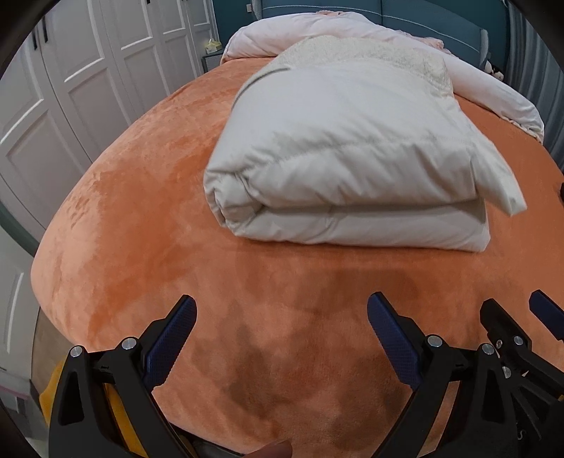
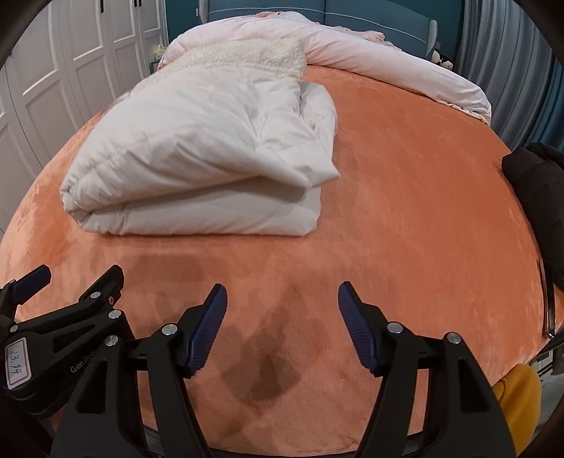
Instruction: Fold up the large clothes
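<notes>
A white padded garment (image 1: 345,158) lies folded in a thick bundle on the orange bed cover (image 1: 141,211); a loose flap hangs off its right side. It also shows in the right wrist view (image 2: 204,158), at the upper left. My left gripper (image 1: 282,317) is open and empty, held above the cover in front of the bundle. My right gripper (image 2: 282,310) is open and empty, beside the left one and to the right of the bundle. Each gripper shows at the edge of the other's view: the right gripper (image 1: 518,317) and the left gripper (image 2: 81,278).
A pale pink duvet (image 1: 352,31) lies heaped at the bed's far end against a blue headboard (image 2: 370,17). White wardrobe doors (image 1: 70,88) stand on the left. A black garment (image 2: 539,197) lies at the bed's right edge. A yellow object (image 2: 518,398) sits below that edge.
</notes>
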Action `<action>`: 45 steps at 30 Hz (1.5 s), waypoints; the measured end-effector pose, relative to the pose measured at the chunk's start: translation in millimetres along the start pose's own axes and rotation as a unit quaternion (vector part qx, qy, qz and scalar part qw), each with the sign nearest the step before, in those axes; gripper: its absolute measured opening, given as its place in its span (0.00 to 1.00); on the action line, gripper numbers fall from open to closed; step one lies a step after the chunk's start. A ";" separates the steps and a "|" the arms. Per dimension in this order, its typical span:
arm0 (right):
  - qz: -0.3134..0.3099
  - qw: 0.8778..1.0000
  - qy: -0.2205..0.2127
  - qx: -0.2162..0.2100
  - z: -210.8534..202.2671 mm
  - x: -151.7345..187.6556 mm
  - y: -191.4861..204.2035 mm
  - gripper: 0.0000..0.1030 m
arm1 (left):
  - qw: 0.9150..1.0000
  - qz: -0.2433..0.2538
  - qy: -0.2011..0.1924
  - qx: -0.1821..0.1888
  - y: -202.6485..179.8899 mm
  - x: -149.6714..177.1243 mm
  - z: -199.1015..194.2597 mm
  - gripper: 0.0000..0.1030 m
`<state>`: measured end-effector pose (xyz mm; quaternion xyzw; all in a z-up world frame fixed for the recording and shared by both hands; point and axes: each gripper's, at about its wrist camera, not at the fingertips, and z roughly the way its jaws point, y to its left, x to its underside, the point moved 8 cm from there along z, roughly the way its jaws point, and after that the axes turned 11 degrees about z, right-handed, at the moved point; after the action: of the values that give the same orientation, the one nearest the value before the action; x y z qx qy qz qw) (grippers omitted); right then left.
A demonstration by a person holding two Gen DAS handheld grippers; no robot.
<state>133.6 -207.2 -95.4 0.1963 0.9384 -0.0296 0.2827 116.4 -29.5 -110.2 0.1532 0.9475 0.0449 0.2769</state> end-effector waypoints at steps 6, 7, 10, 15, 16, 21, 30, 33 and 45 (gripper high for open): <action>-0.009 1.000 0.008 0.007 7.1 10.0 -1.4 0.61 | 1.000 0.000 0.010 0.002 -1.5 9.2 9.2 0.92; -0.011 1.000 0.008 0.007 7.7 10.7 -1.0 0.61 | 1.000 0.000 0.011 0.002 -1.6 10.1 9.8 0.92; -0.013 1.000 0.010 0.008 9.8 12.0 -0.5 0.61 | 1.000 -0.002 0.014 0.003 -2.3 13.7 12.5 0.92; -0.015 1.000 0.013 0.010 14.0 16.6 -3.6 0.61 | 1.000 0.003 0.017 0.002 -4.5 17.9 16.7 0.92; -0.015 1.000 0.014 0.011 14.4 17.0 -4.4 0.61 | 1.000 0.003 0.018 0.001 -5.0 18.0 17.0 0.92; -0.013 1.000 0.013 0.011 16.2 16.6 -6.6 0.61 | 1.000 0.001 0.019 0.002 -4.1 17.8 19.0 0.92; -0.012 1.000 0.011 0.009 16.7 13.8 -6.1 0.61 | 1.000 0.001 0.017 0.002 -3.9 17.4 17.9 0.91; -0.013 1.000 0.011 0.010 16.9 13.1 -5.3 0.61 | 1.000 0.003 0.018 0.000 -4.8 16.3 17.7 0.90; -0.011 1.000 0.009 0.008 16.0 11.9 -5.1 0.61 | 1.000 0.005 0.018 -0.004 -7.5 12.7 15.6 0.89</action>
<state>130.9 -210.4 -115.5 0.1882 0.9427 -0.0388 0.2727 112.6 -32.6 -131.1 0.1558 0.9514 0.0526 0.2604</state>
